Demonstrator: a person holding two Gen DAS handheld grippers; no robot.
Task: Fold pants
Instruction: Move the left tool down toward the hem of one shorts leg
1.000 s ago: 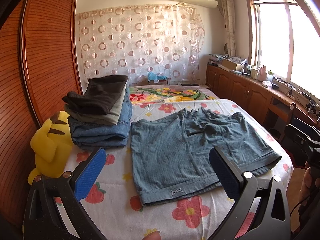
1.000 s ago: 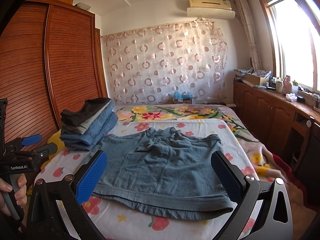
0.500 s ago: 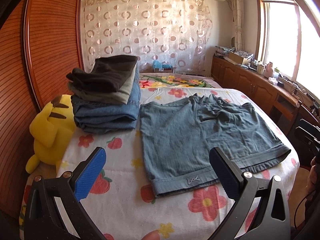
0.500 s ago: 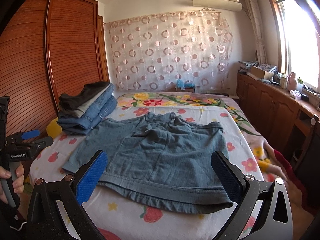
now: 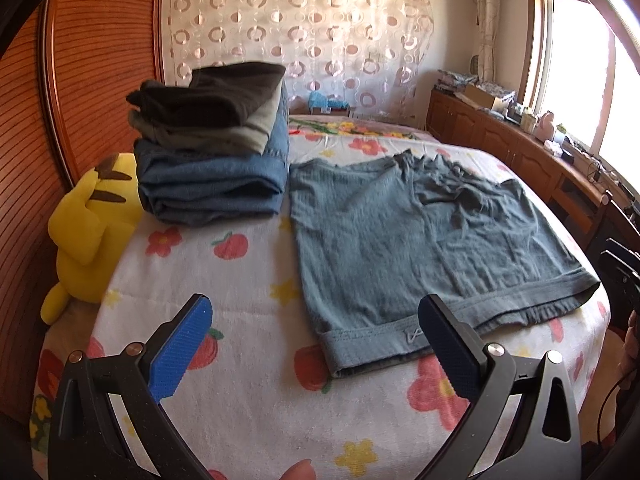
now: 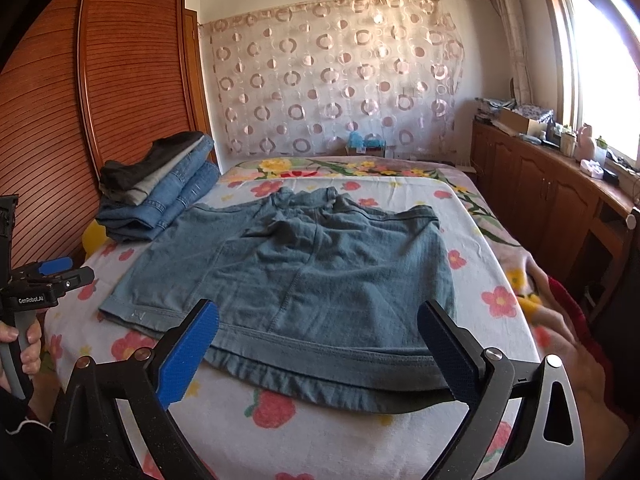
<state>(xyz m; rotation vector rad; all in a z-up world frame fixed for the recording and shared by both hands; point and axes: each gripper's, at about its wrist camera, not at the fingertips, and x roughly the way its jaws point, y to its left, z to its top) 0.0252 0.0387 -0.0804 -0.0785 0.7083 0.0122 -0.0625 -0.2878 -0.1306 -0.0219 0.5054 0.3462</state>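
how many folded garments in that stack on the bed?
4 visible: dark top piece, grey one under it, then two folded jeans at the bottom, beside the flat shorts. More may be hidden between layers.

— How do the two grippers stand?
— The left gripper has its jaws spread wide, blue pads facing each other, nothing between them; the right gripper is likewise agape and holds nothing
— And the hands?
— The left hand wraps its gripper's grey handle, seen at the right view's left edge
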